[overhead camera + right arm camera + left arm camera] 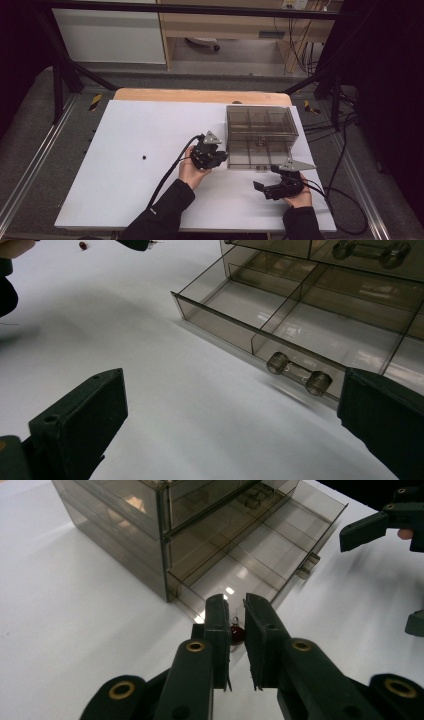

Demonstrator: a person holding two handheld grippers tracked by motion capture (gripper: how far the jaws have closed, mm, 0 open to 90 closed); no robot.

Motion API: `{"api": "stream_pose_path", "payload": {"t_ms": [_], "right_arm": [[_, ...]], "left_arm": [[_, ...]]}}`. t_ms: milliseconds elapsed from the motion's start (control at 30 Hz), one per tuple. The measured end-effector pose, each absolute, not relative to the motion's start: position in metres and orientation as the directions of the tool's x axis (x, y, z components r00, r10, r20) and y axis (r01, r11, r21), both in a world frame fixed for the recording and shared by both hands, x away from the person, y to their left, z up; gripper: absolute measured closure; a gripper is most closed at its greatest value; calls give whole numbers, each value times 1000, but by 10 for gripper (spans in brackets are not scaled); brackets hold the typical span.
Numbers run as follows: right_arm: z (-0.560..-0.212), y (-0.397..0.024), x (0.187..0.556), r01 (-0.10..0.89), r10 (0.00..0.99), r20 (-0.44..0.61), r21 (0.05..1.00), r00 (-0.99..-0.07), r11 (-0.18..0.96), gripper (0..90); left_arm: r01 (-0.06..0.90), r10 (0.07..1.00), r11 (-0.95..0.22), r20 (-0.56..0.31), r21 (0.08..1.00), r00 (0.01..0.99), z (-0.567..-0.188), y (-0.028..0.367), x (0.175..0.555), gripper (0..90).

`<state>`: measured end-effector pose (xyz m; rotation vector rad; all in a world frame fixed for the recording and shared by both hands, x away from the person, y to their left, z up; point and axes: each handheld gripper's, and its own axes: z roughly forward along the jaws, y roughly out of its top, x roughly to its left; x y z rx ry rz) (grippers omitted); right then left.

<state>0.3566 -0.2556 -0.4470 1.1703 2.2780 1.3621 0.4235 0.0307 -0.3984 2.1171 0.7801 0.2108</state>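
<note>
**Almost over the drawer: the bead sits at your left jaws' tips, the open tray just beyond**

You carry a small dark-red bead (pixel 236 632) in your left gripper (pixel 236 607), whose jaws stand nearly together with the bead low between them near the tips; the pads look to be pinching it, though a narrow gap shows above it. In the right gripper view the same bead (pixel 83 245) hangs under the left jaws, clear of the white table (pixel 125 150).

What the coming move seems to turn on is direction. The pulled-out drawer (pixel 260 545) of the smoky clear organiser (pixel 260 125) lies straight ahead of your left jaws, its near corner just beyond their tips. The drawer's long side runs slantwise across the left gripper view, and partitions split it into compartments; the nearest compartment is the one just ahead of the bead.

Your left gripper is plainly the nearer one, just beside the drawer's left end in the high view. Your right gripper (pixel 272 187) waits a little apart, in front of the drawer, jaws wide apart and empty, looking at the drawer handle (pixel 299 374).

My reading: a short carry forward over the drawer wall should place the bead above the nearest compartment before you let go. Release early, and it may land on the table and roll.
</note>
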Motion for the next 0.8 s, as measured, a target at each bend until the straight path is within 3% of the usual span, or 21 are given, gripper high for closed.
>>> {"api": "stream_pose_path", "payload": {"t_ms": [800], "right_arm": [[-447, -255, 357, 509, 734, 185, 825, -653, 245, 4]], "left_arm": [[461, 603, -474, -105, 751, 791, -411, -3, 441, 799]]}}
